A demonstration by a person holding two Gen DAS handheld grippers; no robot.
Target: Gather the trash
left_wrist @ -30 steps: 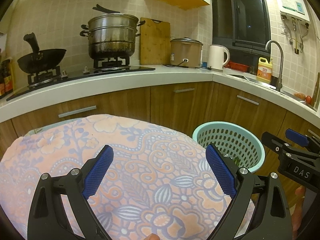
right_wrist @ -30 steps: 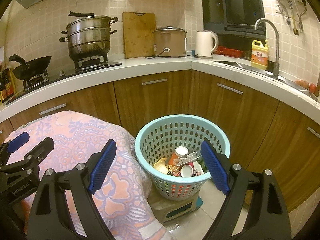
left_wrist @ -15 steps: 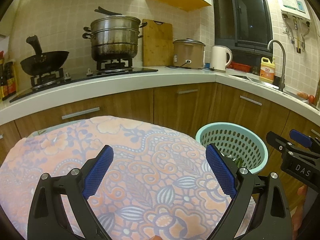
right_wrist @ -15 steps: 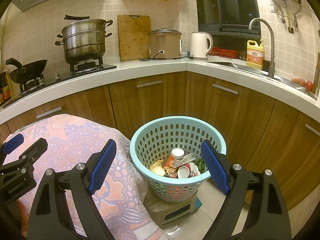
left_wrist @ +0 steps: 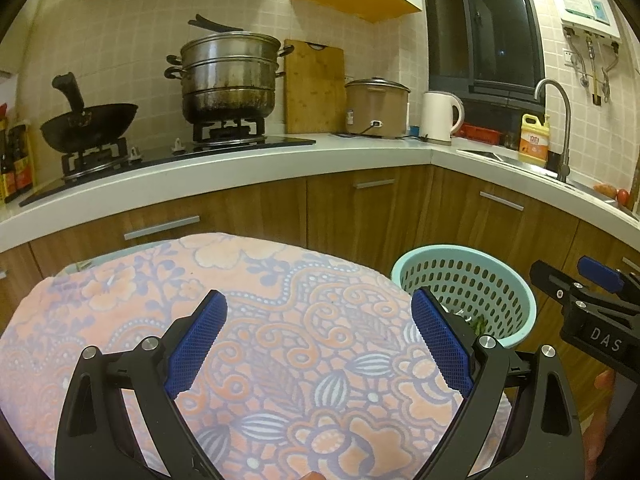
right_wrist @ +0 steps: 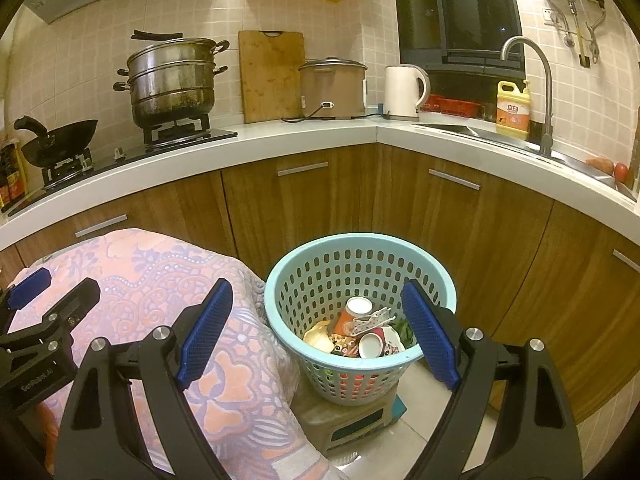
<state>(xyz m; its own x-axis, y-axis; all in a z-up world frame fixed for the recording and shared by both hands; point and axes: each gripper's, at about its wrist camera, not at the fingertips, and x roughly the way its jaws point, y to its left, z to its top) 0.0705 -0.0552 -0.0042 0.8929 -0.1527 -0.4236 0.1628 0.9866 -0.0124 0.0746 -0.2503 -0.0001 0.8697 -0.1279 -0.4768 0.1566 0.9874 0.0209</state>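
- The left tongs [left_wrist: 318, 344] hover with jaws spread wide and empty above the floral cloth [left_wrist: 280, 340] draped over the tabletop, where no trash shows.
- The right tongs [right_wrist: 316, 332] gape equally wide, holding nothing, aimed at the basket [right_wrist: 440, 280].
- The trash [right_wrist: 360, 332], paper cups, wrappers and greens, lies in the basket's bottom, so collection looks largely done.
- The basket stands on a small stool [right_wrist: 352, 420] just beside the cloth, probably for easy dropping.

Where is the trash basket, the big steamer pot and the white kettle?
basket [right_wrist: 446, 280]: right wrist view, on its blue rim at the right.
steamer pot [right_wrist: 174, 80]: right wrist view, on its steel side.
kettle [right_wrist: 402, 90]: right wrist view, on its white body.
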